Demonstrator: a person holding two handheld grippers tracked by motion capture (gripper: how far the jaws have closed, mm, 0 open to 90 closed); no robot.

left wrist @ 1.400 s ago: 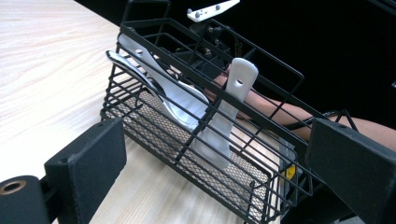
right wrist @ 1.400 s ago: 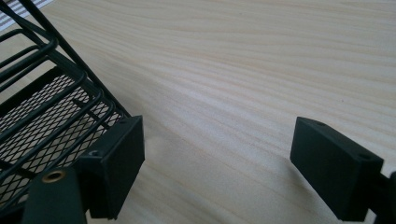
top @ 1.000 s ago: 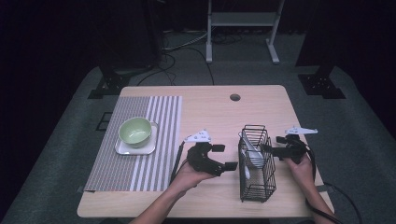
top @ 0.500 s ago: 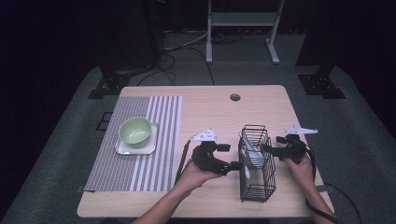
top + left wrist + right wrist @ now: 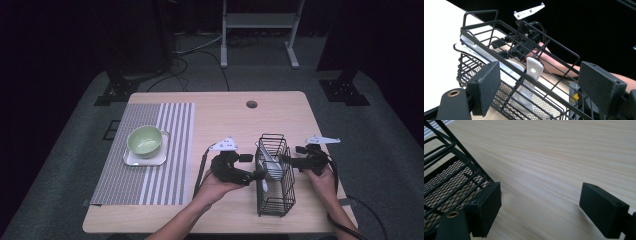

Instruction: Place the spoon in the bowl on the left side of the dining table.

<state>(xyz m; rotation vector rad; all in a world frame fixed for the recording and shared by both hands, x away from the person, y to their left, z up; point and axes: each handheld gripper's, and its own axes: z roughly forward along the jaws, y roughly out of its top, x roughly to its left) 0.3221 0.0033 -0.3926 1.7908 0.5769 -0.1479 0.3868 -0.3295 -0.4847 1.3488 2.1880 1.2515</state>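
Spatula [image 5: 530, 82] leans upright in basket [image 5: 274, 200] (handle up).

1. The white utensils [image 5: 527, 85] in the black wire basket [image 5: 273, 175] are crossed by the basket's wires, and their lower ends are hidden; what kind they are cannot be told.
2. In the right gripper view the basket is cut off by the left edge.
3. A yellow-and-grey object [image 5: 573, 96] behind the basket's near wall is too covered to identify.
4. In the high view the left gripper [image 5: 256, 174] meets the basket's side; contact cannot be told.
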